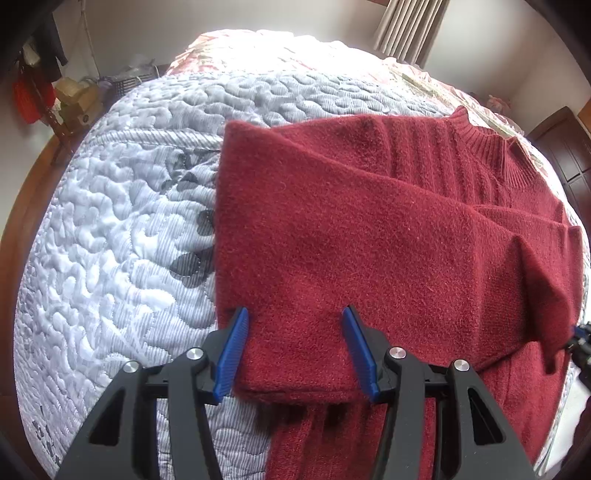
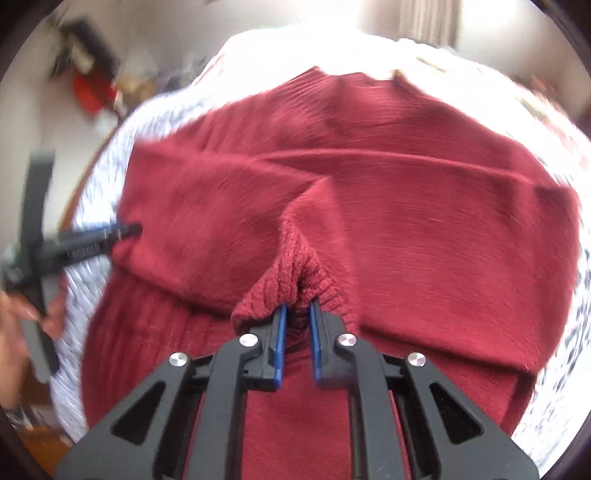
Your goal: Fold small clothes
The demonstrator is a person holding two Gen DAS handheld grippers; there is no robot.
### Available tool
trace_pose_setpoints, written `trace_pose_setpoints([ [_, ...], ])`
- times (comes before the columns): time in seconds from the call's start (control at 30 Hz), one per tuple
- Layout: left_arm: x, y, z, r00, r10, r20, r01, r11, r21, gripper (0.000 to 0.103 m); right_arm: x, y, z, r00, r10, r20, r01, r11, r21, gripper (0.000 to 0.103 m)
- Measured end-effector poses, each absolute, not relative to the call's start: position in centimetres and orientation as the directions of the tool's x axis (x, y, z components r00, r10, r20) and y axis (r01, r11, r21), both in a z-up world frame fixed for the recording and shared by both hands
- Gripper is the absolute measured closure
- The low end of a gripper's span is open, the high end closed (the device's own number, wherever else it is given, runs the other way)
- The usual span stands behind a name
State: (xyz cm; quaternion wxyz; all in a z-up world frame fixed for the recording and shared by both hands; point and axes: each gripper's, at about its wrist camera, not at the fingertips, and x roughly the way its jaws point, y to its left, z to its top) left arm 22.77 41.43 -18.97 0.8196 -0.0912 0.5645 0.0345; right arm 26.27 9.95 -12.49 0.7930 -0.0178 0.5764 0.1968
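A dark red knit sweater (image 1: 388, 229) lies on a pale quilted bedspread (image 1: 110, 221), its ribbed collar (image 1: 487, 147) pointing to the far right. One sleeve is folded across the body. My left gripper (image 1: 294, 315) is open, and its blue pads straddle the sweater's near left folded edge. In the right wrist view my right gripper (image 2: 298, 308) is shut on the bunched ribbed sleeve cuff (image 2: 295, 266), lifted slightly above the sweater (image 2: 424, 221). The left gripper (image 2: 110, 234) shows at the sweater's left edge, held by a hand (image 2: 14, 325). The right wrist view is motion-blurred.
A wooden bed frame (image 1: 22, 229) curves along the left side. Clutter and a red bag (image 1: 29, 99) sit by the far left wall. A floral cover (image 1: 258, 48) lies at the bed's far end, with a curtain (image 1: 410, 29) behind and a dark cabinet (image 1: 569, 155) at right.
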Motion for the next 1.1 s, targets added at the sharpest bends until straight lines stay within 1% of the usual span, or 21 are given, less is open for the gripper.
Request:
trace_pose_setpoints([
  [0.07, 22.8, 41.4, -18.9, 0.36, -0.042, -0.932, -0.16, 0.981, -0.106, 0.05, 27.0, 7.0, -12.0, 0.269, 0.31, -0.912, -0.242, 0.938, 0.247, 0.082],
  [0.1, 22.8, 41.4, -18.9, 0.361, -0.043, -0.932, -0.161, 0.981, -0.107, 0.05, 27.0, 5.7, -12.0, 0.284, 0.291, -0.914, -0.208, 0.949, 0.238, 0.08],
  [0.17, 22.7, 41.5, -18.6, 0.36, -0.047, -0.932, -0.161, 0.981, -0.111, 0.05, 26.9, 2.9, -12.0, 0.301, 0.235, -0.924, -0.138, 0.97, 0.202, 0.078],
  [0.2, 22.7, 41.6, -18.5, 0.363, -0.05, -0.931, -0.158, 0.981, -0.114, 0.05, 27.0, 1.7, -12.1, 0.3, 0.235, -0.925, -0.108, 0.971, 0.212, 0.078],
  [0.3, 22.3, 41.9, -17.4, 0.38, -0.046, -0.924, -0.152, 0.982, -0.112, 0.05, 26.9, -1.8, -12.7, 0.298, 0.299, -0.906, -0.047, 0.953, 0.299, 0.075],
  [0.33, 22.2, 42.1, -17.1, 0.387, -0.04, -0.921, -0.156, 0.982, -0.108, 0.049, 27.0, -2.5, -12.8, 0.3, 0.321, -0.898, -0.037, 0.945, 0.325, 0.07],
  [0.4, 22.1, 42.5, -16.5, 0.399, -0.036, -0.916, -0.164, 0.98, -0.11, 0.049, 27.4, -3.1, -12.9, 0.305, 0.365, -0.88, -0.043, 0.928, 0.37, 0.064],
  [0.47, 22.2, 42.7, -16.3, 0.405, -0.019, -0.914, -0.17, 0.981, -0.095, 0.048, 27.9, -3.1, -13.3, 0.298, 0.401, -0.866, -0.065, 0.914, 0.401, 0.053],
  [0.57, 22.7, 42.9, -16.4, 0.397, 0.007, -0.918, -0.182, 0.981, -0.071, 0.047, 29.3, -2.1, -14.6, 0.266, 0.391, -0.881, -0.073, 0.92, 0.386, 0.051],
  [0.63, 22.9, 43.0, -16.7, 0.39, 0.021, -0.92, -0.195, 0.979, -0.06, 0.047, 29.9, -1.5, -15.0, 0.238, 0.421, -0.875, -0.086, 0.907, 0.413, 0.051],
  [0.7, 23.2, 43.3, -17.0, 0.383, 0.031, -0.923, -0.208, 0.977, -0.053, 0.047, 30.4, -0.6, -15.7, 0.212, 0.406, -0.889, -0.108, 0.914, 0.391, 0.06],
  [0.77, 23.6, 43.6, -17.3, 0.373, 0.043, -0.927, -0.22, 0.975, -0.044, 0.046, 30.7, 0.3, -15.8, 0.21, 0.382, -0.9, -0.145, 0.923, 0.357, 0.088],
  [0.8, 23.7, 43.7, -17.3, 0.37, 0.052, -0.928, -0.228, 0.973, -0.037, 0.046, 30.8, 0.6, -15.5, 0.215, 0.383, -0.898, -0.169, 0.921, 0.352, 0.093],
  [0.9, 24.2, 44.3, -17.2, 0.373, 0.056, -0.926, -0.254, 0.966, -0.044, 0.046, 30.7, 0.4, -13.2, 0.26, 0.404, -0.877, -0.221, 0.909, 0.353, 0.095],
  [1.0, 24.6, 44.9, -16.9, 0.384, 0.058, -0.921, -0.252, 0.967, -0.045, 0.046, 30.9, -1.3, -10.6, 0.327, 0.425, -0.844, -0.219, 0.903, 0.369, 0.096],
  [1.1, 25.3, 44.2, -17.0, 0.385, 0.044, -0.922, -0.234, 0.971, -0.052, 0.044, 31.1, -3.7, -8.8, 0.4, 0.355, -0.845, -0.187, 0.934, 0.304, 0.096],
])
